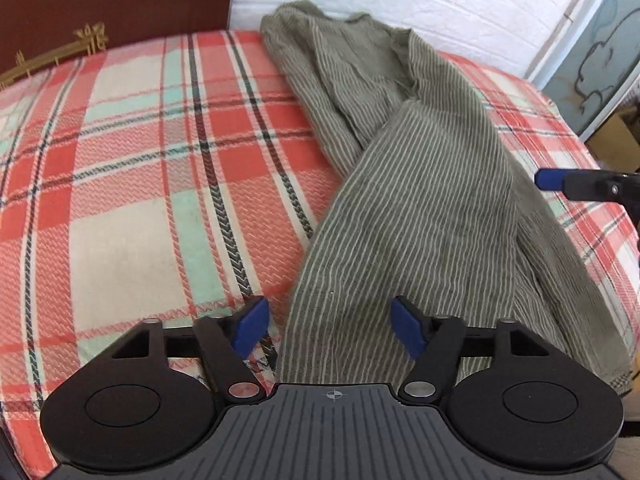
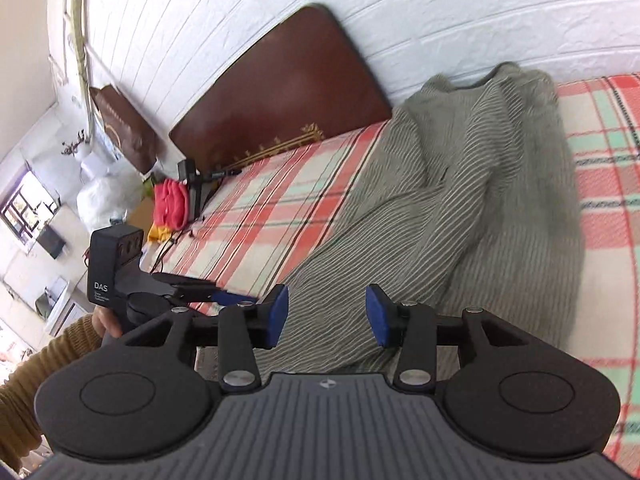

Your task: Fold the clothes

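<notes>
We see crinkled olive striped cloth (image 1: 420, 200) (long, rumpled) ahead of our left gripper (image 1: 330, 330) and right gripper (image 2: 326, 314), both parted and empty, over a woven plaid bed (image 1: 140, 160).

You are working in a bedroom of a home. You see a bed (image 1: 120, 168) covered with a plaid blanket (image 2: 600, 184) in red, cream and mint. At its end stands a dark brown headboard (image 2: 288, 88) with gold ornament. The wall (image 2: 440, 12) behind is white with a brick pattern. Beside the bed you see a brown paper bag (image 2: 124, 128), a white plastic bag (image 2: 100, 200) and a small pile of red and yellow clothes (image 2: 172, 204).
</notes>
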The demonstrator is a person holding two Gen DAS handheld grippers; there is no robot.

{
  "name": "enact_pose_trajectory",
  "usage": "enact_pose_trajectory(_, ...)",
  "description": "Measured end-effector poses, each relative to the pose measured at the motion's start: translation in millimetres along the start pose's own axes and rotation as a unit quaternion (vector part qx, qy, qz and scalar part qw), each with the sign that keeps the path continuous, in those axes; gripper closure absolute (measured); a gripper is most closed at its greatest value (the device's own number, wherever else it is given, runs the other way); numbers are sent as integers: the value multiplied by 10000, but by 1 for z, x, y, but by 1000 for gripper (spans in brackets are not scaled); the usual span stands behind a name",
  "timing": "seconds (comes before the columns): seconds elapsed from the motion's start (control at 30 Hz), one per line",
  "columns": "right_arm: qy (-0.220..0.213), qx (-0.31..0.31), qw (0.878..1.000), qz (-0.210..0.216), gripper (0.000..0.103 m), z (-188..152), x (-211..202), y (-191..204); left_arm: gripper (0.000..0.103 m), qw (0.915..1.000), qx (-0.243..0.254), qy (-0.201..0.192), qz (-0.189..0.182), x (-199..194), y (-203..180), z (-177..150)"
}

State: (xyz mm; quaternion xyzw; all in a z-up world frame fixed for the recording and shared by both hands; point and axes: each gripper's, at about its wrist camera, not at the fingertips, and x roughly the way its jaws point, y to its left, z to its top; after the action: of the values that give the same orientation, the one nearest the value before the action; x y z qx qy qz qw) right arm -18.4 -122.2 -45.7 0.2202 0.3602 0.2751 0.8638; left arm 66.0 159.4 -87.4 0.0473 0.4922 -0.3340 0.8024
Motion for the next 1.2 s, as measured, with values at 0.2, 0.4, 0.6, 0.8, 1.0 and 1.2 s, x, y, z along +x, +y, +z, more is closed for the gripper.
enact_pose_trajectory(0.2, 348, -541, 9977, 221, 55, -20, -1, 44, 92, 9919, -958, -371, -743, -23, -1, -7)
enact_pose_trajectory(0.4, 244, -727, 9969, 159, 55, -38, -5, 65, 92, 9919, -519, -521, -1033, -41, -34, -8)
enact_pose_trajectory(0.6, 131, 1074, 9927, 538, 50, -28, -20, 13, 92, 9905, -279, -475, -1260, -41, -68, -16)
enact_pose_trajectory(0.8, 449, 1469, 9870, 470, 47, -29, -7, 9, 89, 9875, 415, -395, -1468, -33, -118, -13)
enact_pose_trajectory(1.0, 601, 1487, 9866, 288, 82, -37, -4, 2, 81, 9835, 211, -302, -1769, -21, -123, -12)
enact_pose_trajectory(1.2, 269, 1211, 9916, 378, 99, -15, -40, 0, 47, 9822, 47, -818, -1693, -47, -110, -3)
